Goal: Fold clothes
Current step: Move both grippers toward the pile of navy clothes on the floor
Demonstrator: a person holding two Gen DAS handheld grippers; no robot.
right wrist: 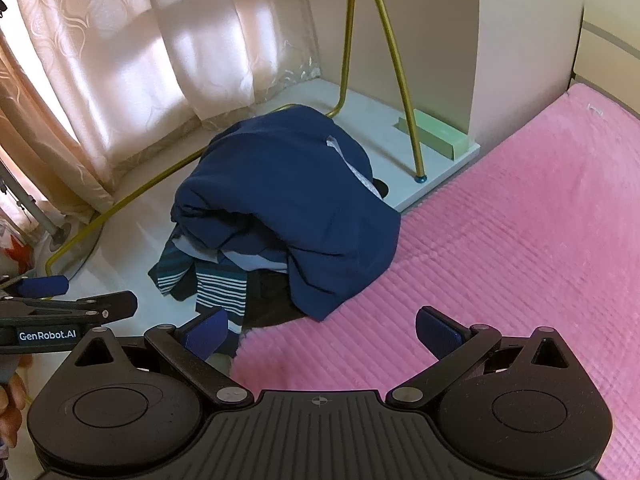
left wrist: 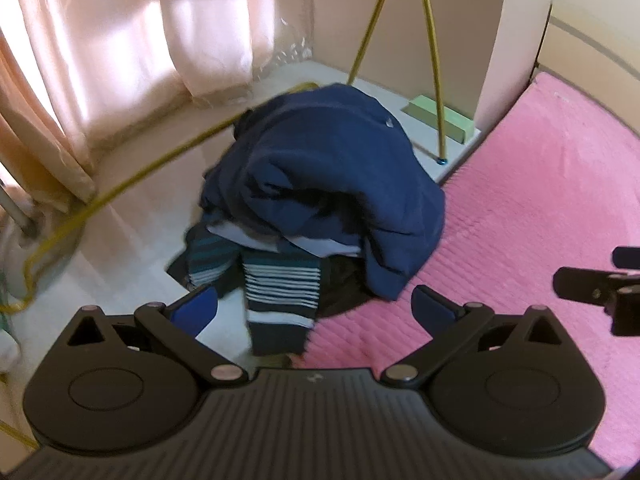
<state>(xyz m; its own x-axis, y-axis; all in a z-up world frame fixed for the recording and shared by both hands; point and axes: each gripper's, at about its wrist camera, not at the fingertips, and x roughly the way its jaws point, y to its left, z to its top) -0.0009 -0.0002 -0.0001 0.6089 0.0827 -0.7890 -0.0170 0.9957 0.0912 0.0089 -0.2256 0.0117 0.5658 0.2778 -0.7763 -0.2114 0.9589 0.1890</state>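
Ahead of the left gripper point(left wrist: 314, 306), left wrist view: one heap of clothes point(left wrist: 320, 184) at the pink blanket point(left wrist: 540, 216) edge; one navy garment point(left wrist: 344, 160) draped unfolded over one striped top point(left wrist: 280, 292). Fingers spread, holding nothing, likely poised to pick.

Right wrist view: right gripper point(right wrist: 320, 330) likewise spread, empty, over blanket. One gold rack point(right wrist: 380, 60) behind the same heap.

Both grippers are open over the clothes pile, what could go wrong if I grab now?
1. The navy garment covers the striped garment, so a deep pinch may lift both.
2. The pile overhangs the pink blanket edge; pulling could spill clothes to the floor.
3. The gold rack leg stands close behind.
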